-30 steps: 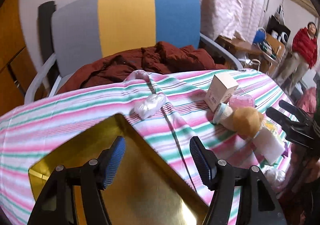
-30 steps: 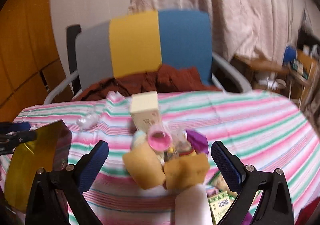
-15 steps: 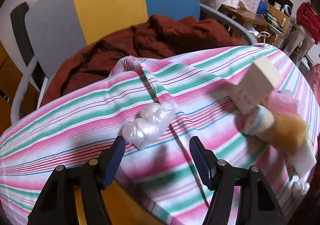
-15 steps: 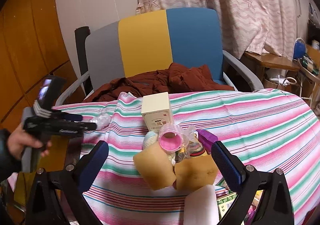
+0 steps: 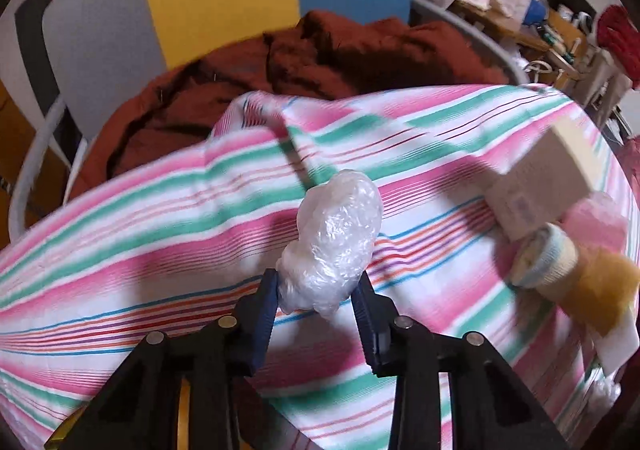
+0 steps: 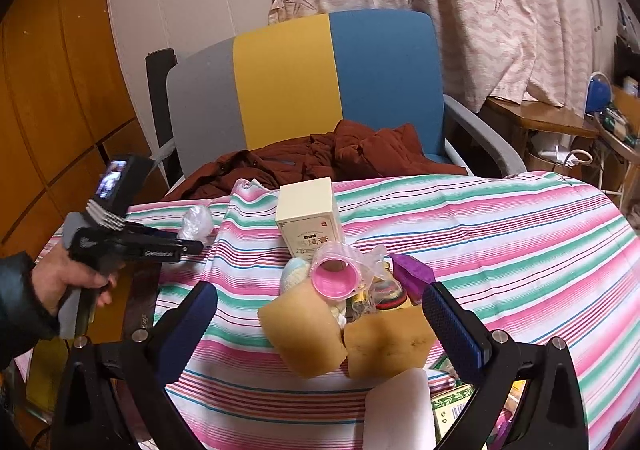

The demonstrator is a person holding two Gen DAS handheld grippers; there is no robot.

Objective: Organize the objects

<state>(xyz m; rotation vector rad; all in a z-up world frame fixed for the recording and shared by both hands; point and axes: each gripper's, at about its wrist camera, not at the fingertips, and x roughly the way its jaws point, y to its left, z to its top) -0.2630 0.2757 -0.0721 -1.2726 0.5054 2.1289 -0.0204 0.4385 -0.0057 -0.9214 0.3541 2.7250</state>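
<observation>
L wrist: left gripper point(image 5: 316, 292) fingers clamped on near end of crumpled plastic bag point(image 5: 334, 242); bag's long axis runs away from cam, tipped right, over the striped worktop point(image 5: 160, 234).

R wrist: right gripper point(image 6: 320, 326) fingers wide apart, nothing between, above sponges point(image 6: 344, 334) in the pile w/ cream box point(image 6: 308, 216) upright; bag point(image 6: 197, 221) far left at left gripper point(image 6: 188, 246) tips.
</observation>
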